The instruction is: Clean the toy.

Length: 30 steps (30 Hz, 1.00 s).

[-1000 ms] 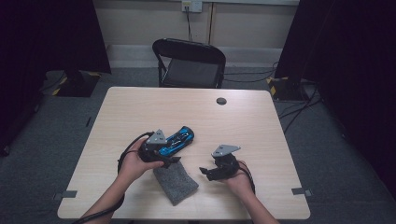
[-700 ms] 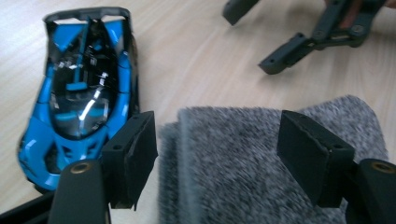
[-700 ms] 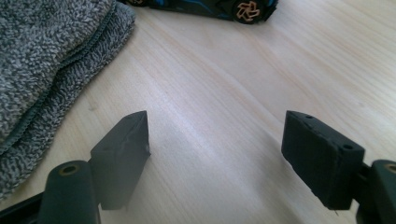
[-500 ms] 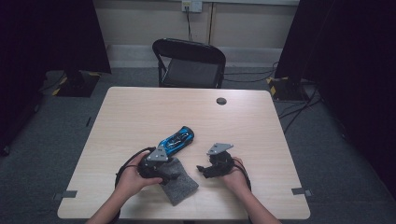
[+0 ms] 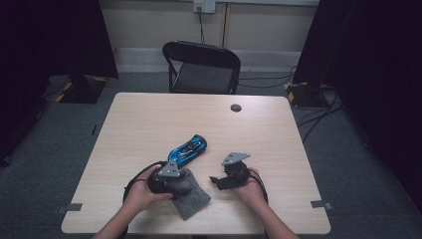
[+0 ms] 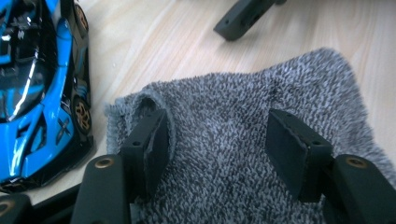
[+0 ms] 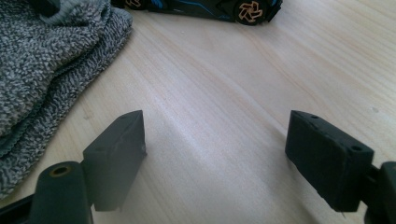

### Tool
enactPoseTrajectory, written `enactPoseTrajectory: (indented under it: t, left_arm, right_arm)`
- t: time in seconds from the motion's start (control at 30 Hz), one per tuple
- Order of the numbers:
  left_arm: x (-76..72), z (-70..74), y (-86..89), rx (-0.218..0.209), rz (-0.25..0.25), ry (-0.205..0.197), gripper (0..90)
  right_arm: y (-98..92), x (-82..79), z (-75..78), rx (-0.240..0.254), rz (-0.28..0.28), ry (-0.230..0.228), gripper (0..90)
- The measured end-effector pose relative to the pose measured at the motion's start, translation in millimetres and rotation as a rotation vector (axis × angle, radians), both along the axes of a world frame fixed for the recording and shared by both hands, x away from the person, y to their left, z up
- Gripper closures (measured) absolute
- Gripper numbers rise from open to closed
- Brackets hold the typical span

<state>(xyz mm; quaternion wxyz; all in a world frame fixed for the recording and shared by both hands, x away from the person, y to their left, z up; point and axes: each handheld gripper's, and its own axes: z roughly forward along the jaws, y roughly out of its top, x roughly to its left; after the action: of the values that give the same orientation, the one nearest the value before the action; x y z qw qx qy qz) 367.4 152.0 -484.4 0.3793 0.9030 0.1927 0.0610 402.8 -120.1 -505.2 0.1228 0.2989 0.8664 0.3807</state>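
Note:
A grey knitted cloth [image 5: 195, 203] lies near the table's front edge, just in front of a blue and black toy car [image 5: 188, 149]. My left gripper [image 5: 183, 183] is low over the cloth [image 6: 289, 88], pads set down on it with a wide stretch of flat fabric between them. One fingertip [image 6: 152, 140] sits against a raised fold at the cloth's edge, and the car [image 6: 32, 79] is beside it. Its jaws have just been closing, with the cloth between them but not pinched. My right gripper [image 5: 216, 180] stands open over bare wood [image 7: 215, 135], the cloth [image 7: 42, 60] to one side.
The light wooden table [image 5: 149, 114] carries a small black round disc [image 5: 236, 107] near its far edge. A black folding chair [image 5: 201, 64] stands behind the table. The car's wheel [image 7: 246, 10] lies ahead of the right jaws. The right gripper's jaw tip [image 6: 243, 16] pokes in beyond the cloth.
My left hand has moved from beside the car back toward the front edge and down onto the cloth, its jaws narrower. The right hand has stayed put.

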Motion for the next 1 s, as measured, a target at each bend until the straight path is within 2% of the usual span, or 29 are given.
enactPoseTrajectory:
  t: [0.23, 0.37, 0.43, 0.5, 0.57, 0.7, 0.73, 0.83, 0.9, 0.97, 1.0]
  left_arm:
    - [-2.2, -5.7, 0.3, 0.011, -0.015, -0.039, 39.0]
    - [-3.5, -7.2, 0.5, 0.011, -0.002, -0.036, 39.5]
    - [-3.0, -7.0, 0.5, 0.002, 0.007, -0.024, 40.6]
    - [-2.4, -4.2, -0.1, 0.012, 0.015, -0.013, 40.9]
    - [-1.0, 1.4, 1.6, 0.009, 0.051, 0.011, 37.3]
    - [1.6, 10.6, 14.3, -0.019, 0.098, -0.035, 33.1]
    - [2.5, 11.8, 18.6, -0.028, 0.114, -0.036, 32.5]
    - [5.2, 6.6, 27.1, -0.021, 0.140, -0.009, 31.0]
    - [5.7, -3.2, 26.6, 0.007, 0.137, 0.040, 30.8]
    - [6.5, -6.9, 24.7, 0.009, 0.141, 0.059, 31.0]
    - [7.1, -7.9, 23.6, 0.005, 0.146, 0.082, 31.8]
  right_arm:
    - [0.0, 0.0, 0.0, 0.000, -0.001, 0.000, 19.9]
    - [0.2, -0.2, -0.1, 0.000, -0.004, -0.001, 20.0]
    - [0.2, -0.3, -0.1, 0.001, -0.004, -0.001, 20.1]
    - [0.4, -0.9, 0.0, 0.000, -0.009, -0.001, 20.3]
    - [0.4, -1.0, 0.0, 0.001, -0.010, -0.001, 20.3]
    - [0.3, -0.8, 0.0, 0.002, -0.009, -0.001, 20.3]
    - [0.3, -0.8, 0.0, 0.002, -0.009, -0.001, 20.3]
    - [0.3, -0.8, 0.0, 0.002, -0.009, -0.001, 20.3]
    - [0.5, -0.6, -0.1, 0.002, -0.009, -0.001, 20.3]
    - [0.7, -0.6, -0.1, 0.002, -0.010, -0.001, 20.3]
    - [0.7, -0.6, -0.1, 0.002, -0.010, -0.001, 20.3]
